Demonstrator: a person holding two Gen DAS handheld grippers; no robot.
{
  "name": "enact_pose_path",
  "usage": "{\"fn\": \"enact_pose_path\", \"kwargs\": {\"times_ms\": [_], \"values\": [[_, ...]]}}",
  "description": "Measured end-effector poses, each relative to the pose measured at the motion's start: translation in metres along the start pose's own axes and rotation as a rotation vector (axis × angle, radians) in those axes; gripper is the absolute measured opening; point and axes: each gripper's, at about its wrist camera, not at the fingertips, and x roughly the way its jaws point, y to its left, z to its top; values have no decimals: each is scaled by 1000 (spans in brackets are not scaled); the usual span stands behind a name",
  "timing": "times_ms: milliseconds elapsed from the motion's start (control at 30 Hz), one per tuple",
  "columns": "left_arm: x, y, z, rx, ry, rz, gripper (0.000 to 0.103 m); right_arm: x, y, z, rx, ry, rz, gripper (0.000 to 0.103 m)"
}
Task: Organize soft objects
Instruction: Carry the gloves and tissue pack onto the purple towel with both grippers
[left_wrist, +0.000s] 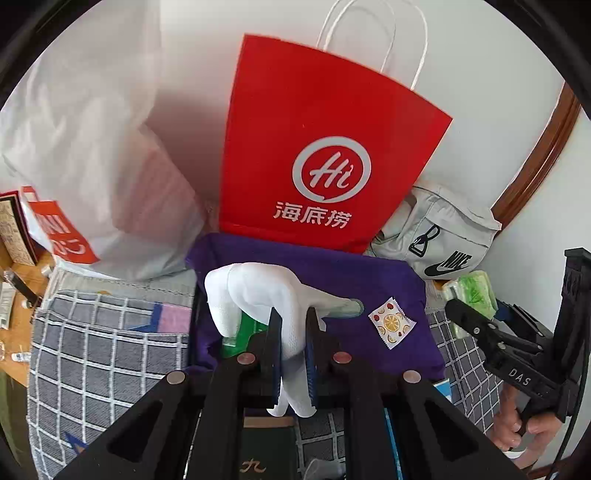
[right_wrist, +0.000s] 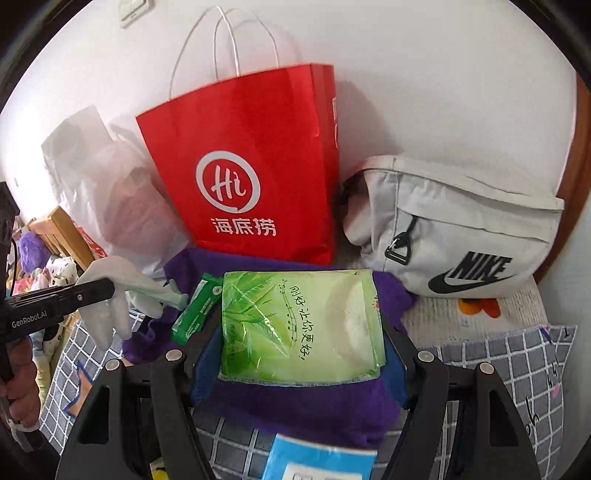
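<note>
- Nearest, in the left wrist view: left gripper (left_wrist: 291, 354) clamped nearly shut on a white glove (left_wrist: 258, 295), cloth pinched between the 2 pads, limp fingers dangling below and bulging above.
- Nearest, in the right wrist view: right gripper (right_wrist: 301, 343) spread wide around a green tissue pack (right_wrist: 299, 325), both pads pressing its 2 side edges; pack carried flat, label up.
- Just beyond: purple cloth (left_wrist: 332, 280) spread over a grey checked bed cover (left_wrist: 103, 354); on the cloth, a small fruit-print sachet (left_wrist: 392, 325) to the right of the glove and a green wipes pack (right_wrist: 195, 306) to the left of the tissue pack.
- Near edge of the right view: a blue packet (right_wrist: 317, 461), partly cut off.
- Farther: red paper bag (left_wrist: 325, 147) upright against the wall, white plastic bag (left_wrist: 92, 147) to its left, grey Nike bag (right_wrist: 461, 229) to its right.
- Risk 1, judged: glove gripped by a thin fold only; could slide out through the pads, or its loose fingers could snag on the red bag's rim.
- Risk 2, judged: tissue pack soft and slick, squeezed only at its edges; could buckle and slip out, more so if tilted.
- Risk 3, judged: light paper bag could tip or fold if nudged by either gripper, both close together.
- Risk 4, judged: hanging glove cloth could drag the sachet or cloth out of place.
</note>
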Motion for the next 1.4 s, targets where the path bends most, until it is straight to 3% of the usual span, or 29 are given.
{"fn": "enact_pose_path", "kwargs": {"times_ms": [300, 567, 733, 1033, 1400], "values": [[53, 8, 10, -7, 66, -7, 10, 50, -16, -6, 10, 67, -1, 72], [88, 22, 10, -27, 112, 9, 10, 90, -19, -26, -11, 190, -2, 72], [99, 16, 14, -8, 122, 13, 11, 106, -18, -37, 4, 243, 39, 72], [114, 17, 12, -16, 161, 16, 11, 117, -16, -44, -15, 292, -10, 72], [118, 8, 8, 26, 165, 16, 11, 121, -24, -48, 10, 321, -2, 73]]}}
